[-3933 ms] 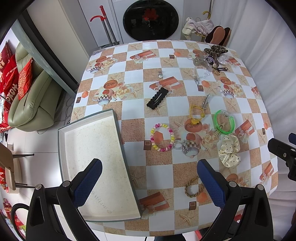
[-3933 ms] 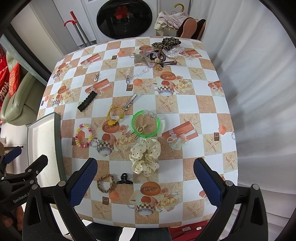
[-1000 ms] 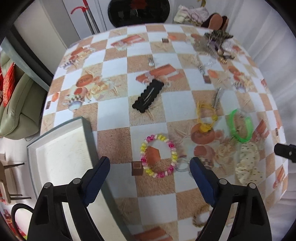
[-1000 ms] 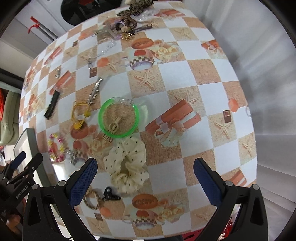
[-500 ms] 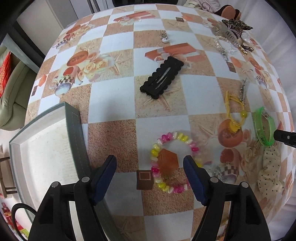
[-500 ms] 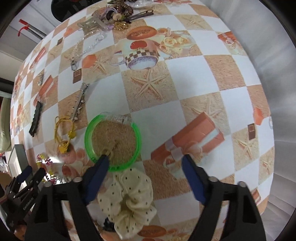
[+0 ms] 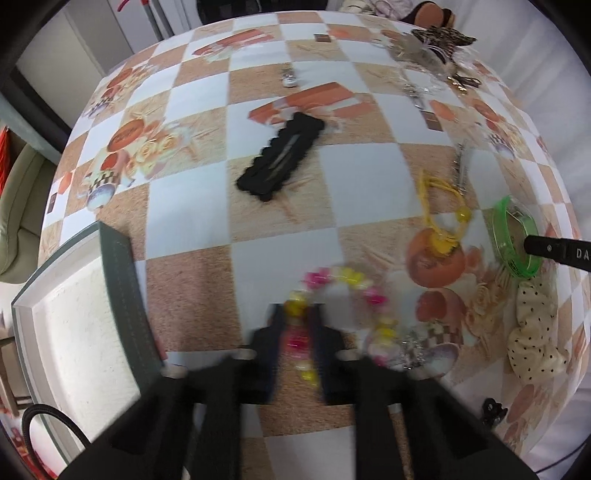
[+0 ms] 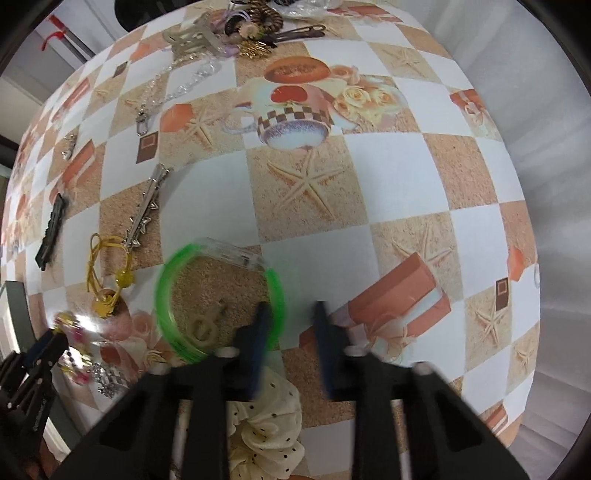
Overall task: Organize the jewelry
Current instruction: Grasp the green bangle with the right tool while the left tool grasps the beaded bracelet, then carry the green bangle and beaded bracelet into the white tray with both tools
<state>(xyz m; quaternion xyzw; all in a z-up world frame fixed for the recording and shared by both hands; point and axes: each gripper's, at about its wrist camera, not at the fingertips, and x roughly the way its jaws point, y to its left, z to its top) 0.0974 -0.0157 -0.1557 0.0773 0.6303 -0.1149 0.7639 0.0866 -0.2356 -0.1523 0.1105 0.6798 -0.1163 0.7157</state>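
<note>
A pink, yellow and white bead bracelet (image 7: 347, 275) lies on the checked tablecloth. My left gripper (image 7: 297, 332) points down, its jaws closing, and the bracelet's left side fills the gap between its blurred fingers. A green bangle (image 8: 164, 291) lies flat to the right. My right gripper (image 8: 291, 325) also points down with its jaws closing. The bangle's right rim stands between its fingers against the left one, with bare cloth showing before the right one. A grey tray with a pale lining (image 7: 118, 280) sits at the table's left edge.
A black hair clip (image 7: 282, 162), a yellow cord (image 7: 439, 218), a silver clip (image 8: 147, 206) and a cream dotted scrunchie (image 7: 535, 332) lie nearby. Several hair accessories are piled at the far side (image 8: 240, 22). The table's edge curves close on the right.
Both grippers have sunk towards the table and their jaws have narrowed from wide apart. The left now straddles the bead bracelet, the right the green bangle's rim.
</note>
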